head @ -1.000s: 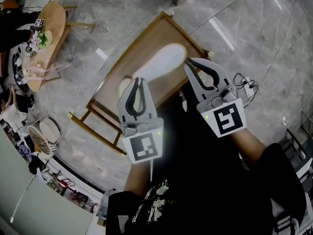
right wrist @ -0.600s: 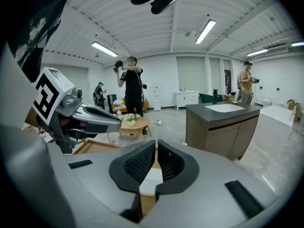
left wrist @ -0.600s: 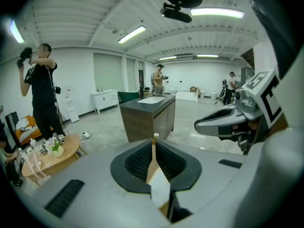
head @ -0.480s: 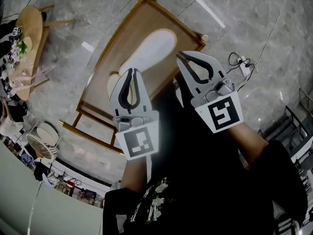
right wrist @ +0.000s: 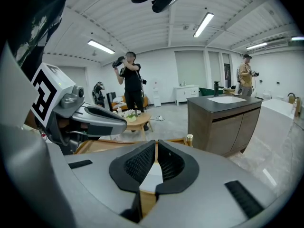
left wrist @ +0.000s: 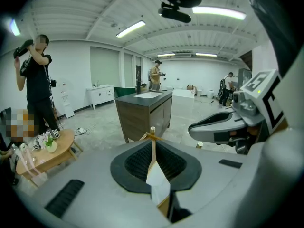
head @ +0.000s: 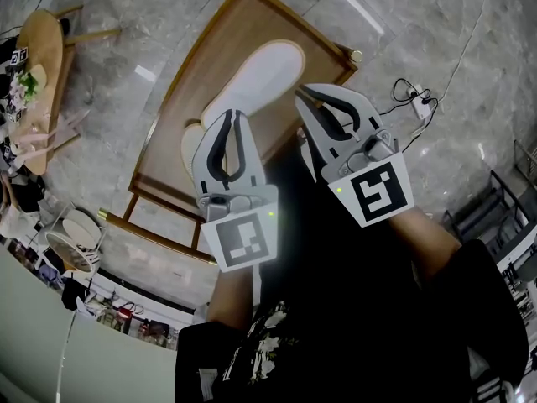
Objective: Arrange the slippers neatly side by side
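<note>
A large white slipper (head: 258, 81) lies slantwise on a wooden table (head: 195, 67) with a gold-coloured frame. A second white slipper (head: 190, 143) shows only as a rounded end behind my left gripper. My left gripper (head: 230, 116) hovers over the table's near side, shut and holding nothing. My right gripper (head: 301, 94), also shut and holding nothing, hangs beside the big slipper's near edge. Through the shut left gripper (left wrist: 153, 144) and the shut right gripper (right wrist: 155, 145) only a sliver of white slipper and wood shows.
A round wooden side table (head: 40, 65) with small items stands at the far left on the marble floor. A power strip with cables (head: 416, 105) lies to the right. A dark counter (right wrist: 222, 118) stands beyond the table, and a person (left wrist: 36, 82) stands farther off.
The view has shifted so the table sits higher and more to the left. Both grippers stay shut, and their tips now reach slightly farther over the table toward the slippers.
</note>
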`<act>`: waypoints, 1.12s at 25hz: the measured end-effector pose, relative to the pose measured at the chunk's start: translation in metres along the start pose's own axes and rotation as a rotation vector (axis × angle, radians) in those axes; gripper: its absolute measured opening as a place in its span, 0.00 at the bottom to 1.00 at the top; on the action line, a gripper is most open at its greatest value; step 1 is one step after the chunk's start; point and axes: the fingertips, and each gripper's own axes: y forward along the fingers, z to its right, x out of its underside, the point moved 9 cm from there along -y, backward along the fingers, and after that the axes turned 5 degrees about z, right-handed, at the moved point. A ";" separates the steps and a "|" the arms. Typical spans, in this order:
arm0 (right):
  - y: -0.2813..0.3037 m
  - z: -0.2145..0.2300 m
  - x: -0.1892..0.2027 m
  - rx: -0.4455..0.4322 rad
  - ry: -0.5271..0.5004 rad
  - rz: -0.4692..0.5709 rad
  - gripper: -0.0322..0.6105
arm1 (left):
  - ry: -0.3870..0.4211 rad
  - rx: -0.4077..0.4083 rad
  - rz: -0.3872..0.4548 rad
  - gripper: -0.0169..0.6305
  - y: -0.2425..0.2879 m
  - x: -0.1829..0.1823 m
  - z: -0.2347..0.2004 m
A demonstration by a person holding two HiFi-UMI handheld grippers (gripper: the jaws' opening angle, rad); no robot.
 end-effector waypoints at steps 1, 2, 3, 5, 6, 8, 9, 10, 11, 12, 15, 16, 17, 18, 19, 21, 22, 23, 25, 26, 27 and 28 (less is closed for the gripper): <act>0.001 0.000 0.000 0.000 0.001 -0.001 0.05 | -0.001 0.000 0.001 0.03 0.001 0.000 -0.001; 0.002 0.000 0.000 0.001 0.001 -0.003 0.05 | -0.002 0.000 0.003 0.03 0.002 -0.001 -0.002; 0.003 0.000 -0.001 0.002 -0.002 -0.003 0.05 | -0.003 0.000 0.004 0.03 0.002 -0.001 -0.003; 0.004 0.000 -0.002 0.002 -0.005 -0.006 0.05 | -0.006 -0.002 0.000 0.03 0.002 0.001 -0.004; 0.004 0.000 -0.002 0.002 -0.003 -0.008 0.05 | -0.007 -0.003 -0.004 0.03 0.002 0.002 -0.005; 0.005 -0.001 0.000 0.002 0.002 -0.015 0.05 | -0.010 -0.010 -0.011 0.03 0.003 0.005 -0.006; 0.006 -0.001 0.001 0.003 0.001 -0.018 0.05 | -0.018 -0.018 -0.007 0.03 0.004 0.007 -0.007; 0.007 -0.002 0.003 0.005 -0.001 -0.018 0.05 | -0.027 -0.029 0.004 0.03 0.005 0.009 -0.008; 0.008 -0.003 0.004 0.010 -0.003 -0.014 0.05 | -0.033 -0.041 0.021 0.03 0.005 0.012 -0.009; 0.010 -0.004 0.006 0.016 -0.006 -0.005 0.05 | -0.035 -0.055 0.043 0.03 0.005 0.014 -0.010; 0.017 -0.008 0.010 0.037 -0.017 0.043 0.05 | -0.022 -0.080 0.111 0.03 0.011 0.019 -0.013; 0.020 -0.009 0.011 0.041 -0.021 0.059 0.05 | -0.018 -0.083 0.128 0.03 0.014 0.021 -0.014; 0.022 -0.010 0.012 0.044 -0.023 0.068 0.05 | -0.015 -0.085 0.139 0.03 0.018 0.022 -0.014; 0.024 -0.012 0.014 0.044 -0.022 0.070 0.05 | -0.010 -0.087 0.145 0.03 0.020 0.024 -0.013; 0.026 -0.014 0.016 0.043 -0.019 0.068 0.05 | -0.002 -0.088 0.147 0.03 0.022 0.026 -0.013; 0.029 -0.017 0.020 0.041 -0.020 0.060 0.05 | 0.018 -0.086 0.141 0.03 0.024 0.032 -0.014; 0.030 -0.018 0.023 0.040 -0.024 0.054 0.05 | 0.026 -0.084 0.133 0.03 0.025 0.036 -0.015; 0.031 -0.019 0.026 0.040 -0.024 0.044 0.05 | 0.029 -0.080 0.124 0.03 0.025 0.040 -0.016; 0.033 -0.020 0.033 0.041 -0.015 0.016 0.05 | 0.031 -0.066 0.113 0.12 0.027 0.049 -0.018; 0.034 -0.020 0.037 0.041 -0.011 0.004 0.05 | 0.034 -0.062 0.108 0.17 0.028 0.053 -0.019; 0.036 -0.021 0.040 0.040 -0.010 -0.002 0.05 | 0.038 -0.062 0.101 0.17 0.029 0.057 -0.021; 0.037 -0.022 0.043 0.038 -0.010 -0.005 0.05 | 0.042 -0.065 0.091 0.17 0.029 0.063 -0.022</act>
